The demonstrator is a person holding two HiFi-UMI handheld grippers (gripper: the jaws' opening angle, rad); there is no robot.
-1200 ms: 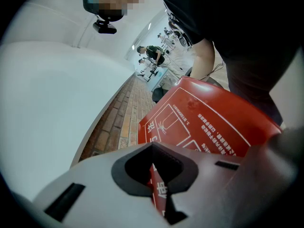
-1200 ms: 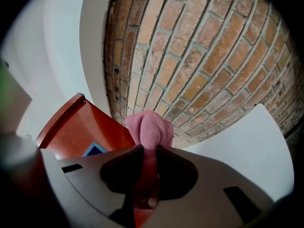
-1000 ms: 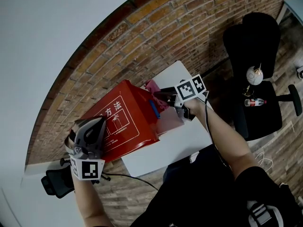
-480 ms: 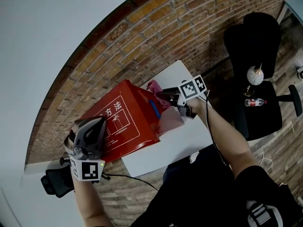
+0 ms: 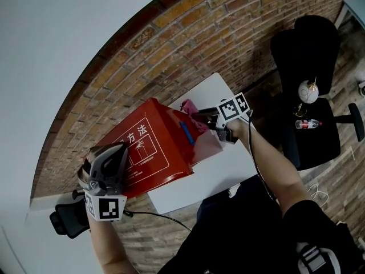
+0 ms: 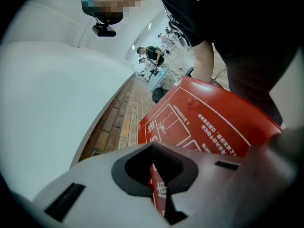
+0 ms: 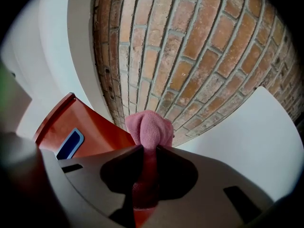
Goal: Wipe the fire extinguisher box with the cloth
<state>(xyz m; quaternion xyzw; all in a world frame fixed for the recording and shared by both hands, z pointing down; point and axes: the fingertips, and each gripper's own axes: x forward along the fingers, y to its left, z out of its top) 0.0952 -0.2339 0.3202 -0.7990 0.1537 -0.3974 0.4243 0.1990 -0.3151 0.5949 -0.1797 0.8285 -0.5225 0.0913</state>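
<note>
A reddish brick floor (image 5: 239, 33) meets a plain white wall (image 5: 57, 50) along a long curved edge. A white tabletop (image 5: 228, 173) stands over the bricks. A black office chair (image 5: 308, 56) stands to its right. The light is even.

Bare white tabletop (image 5: 225, 173) gives open passage at centre frame, right of and below the red fire extinguisher box (image 5: 151, 147), while the brick wall (image 5: 188, 44) closes in right behind the box across the upper frame and a black office chair (image 5: 311, 84) crowds the right side.
</note>
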